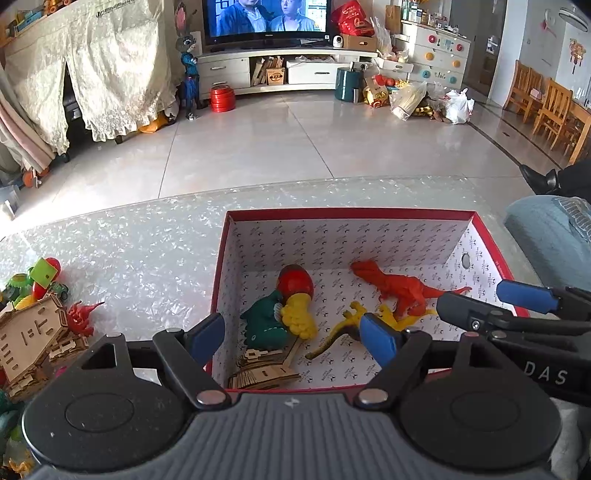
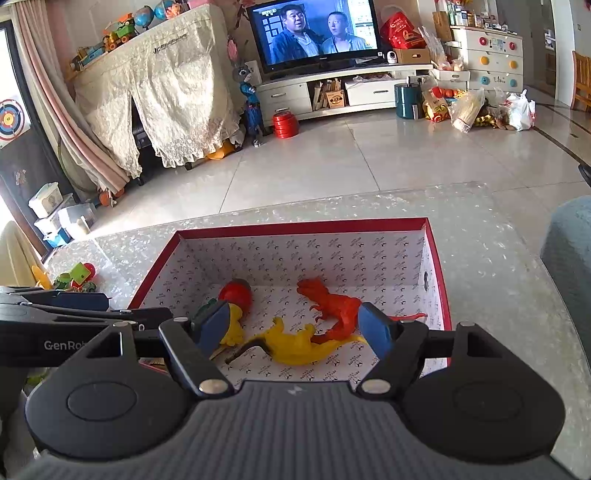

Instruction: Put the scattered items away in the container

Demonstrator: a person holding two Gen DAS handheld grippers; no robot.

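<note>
Red-rimmed box (image 1: 402, 213), white-lined with a small printed pattern, sat open on the pale speckled table (image 1: 147, 243), filling the centre of both views. Inside it, an orange dinosaur (image 1: 400, 287) stood toward the right, with a yellow dinosaur (image 1: 388, 317) lying just in front of it. Toward the left of the box floor lay a red egg-shaped toy (image 1: 295, 282), touching a yellow knobbly toy (image 1: 300, 314) and a green plush dinosaur (image 1: 264, 325). A wooden model piece (image 1: 264, 367) rested against the near wall.

Outside the box, at the left edge of the left wrist view, more things waited on the table: a wooden model house (image 1: 31, 332), a small red spiky figure (image 1: 82, 317) and a cluster of green and red toys (image 1: 37, 280).

Both tools hovered over the box's near edge. The left gripper (image 1: 295, 334) had its blue-padded jaws spread wide and empty. The right gripper (image 2: 295, 326) was likewise released, nothing between its pads. A television (image 2: 314, 33) played at the top of the frame.
</note>
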